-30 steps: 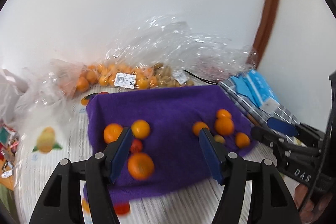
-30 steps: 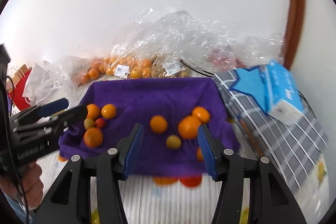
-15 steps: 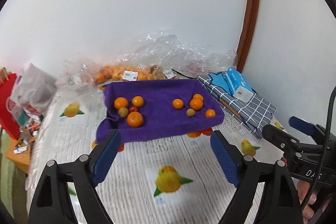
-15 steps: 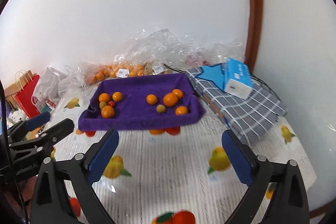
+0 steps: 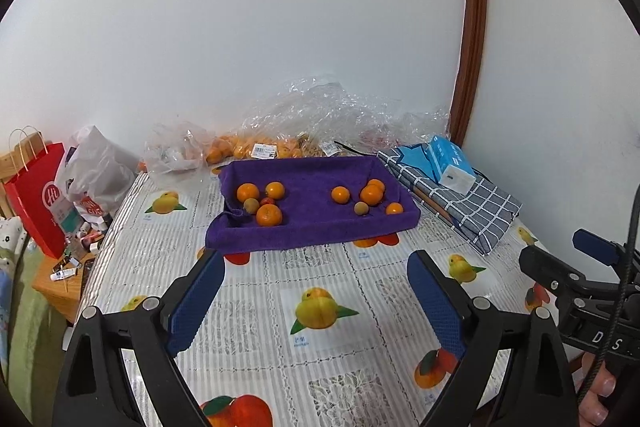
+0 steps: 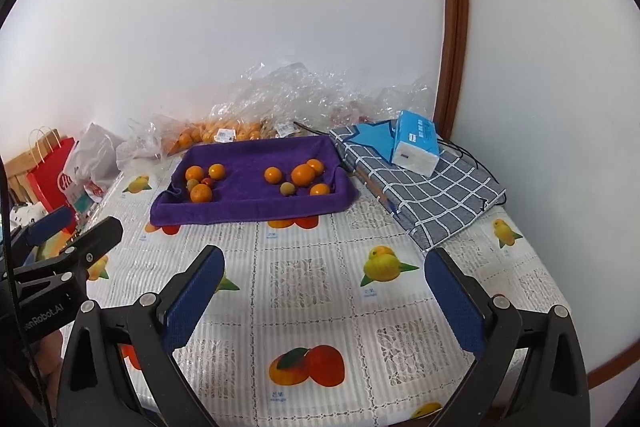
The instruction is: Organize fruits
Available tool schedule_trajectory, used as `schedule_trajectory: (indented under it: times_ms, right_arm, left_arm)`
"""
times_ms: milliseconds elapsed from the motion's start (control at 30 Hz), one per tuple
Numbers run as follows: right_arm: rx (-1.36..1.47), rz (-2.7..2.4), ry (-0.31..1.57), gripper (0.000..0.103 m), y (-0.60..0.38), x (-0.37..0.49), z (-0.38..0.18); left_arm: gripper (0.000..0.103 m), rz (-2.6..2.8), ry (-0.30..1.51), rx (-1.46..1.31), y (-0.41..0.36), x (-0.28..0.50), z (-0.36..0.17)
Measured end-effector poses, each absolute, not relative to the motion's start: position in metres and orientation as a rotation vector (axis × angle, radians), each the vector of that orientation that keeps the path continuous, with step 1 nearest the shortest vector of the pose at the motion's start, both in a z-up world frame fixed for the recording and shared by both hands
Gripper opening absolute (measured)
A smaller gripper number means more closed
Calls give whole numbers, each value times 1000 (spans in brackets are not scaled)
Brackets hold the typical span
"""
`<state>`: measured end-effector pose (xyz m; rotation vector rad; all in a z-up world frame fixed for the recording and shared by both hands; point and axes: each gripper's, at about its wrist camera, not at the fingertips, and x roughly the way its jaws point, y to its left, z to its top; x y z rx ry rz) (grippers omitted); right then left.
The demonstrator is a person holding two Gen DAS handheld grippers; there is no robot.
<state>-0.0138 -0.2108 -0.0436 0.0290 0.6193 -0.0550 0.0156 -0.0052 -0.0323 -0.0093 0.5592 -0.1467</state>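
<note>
Both hand-held grippers, left (image 5: 314, 297) and right (image 6: 324, 291), hover released, well short of the purple tray (image 5: 312, 231); sorting its two fruit clusters seems done or paused.

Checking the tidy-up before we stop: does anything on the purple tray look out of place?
The purple towel lining the tray is bunched at its front-left corner. Otherwise the fruit sits in two groups, each mixing oranges with a duller brownish fruit.

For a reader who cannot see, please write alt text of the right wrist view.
The open right gripper hovers empty above a fruit-print tablecloth. Beyond it, a purple towel-lined tray holds two clusters of small oranges, with a tissue pack to its right.
</note>
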Motion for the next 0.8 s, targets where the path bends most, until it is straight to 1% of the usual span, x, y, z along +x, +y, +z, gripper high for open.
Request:
schedule_trajectory:
  times_ms: [800]
  right_arm:
    - [59,-60,619,99,-216,-18,-47]
  left_arm:
    - [93,-119,546,-4,0,10,-29]
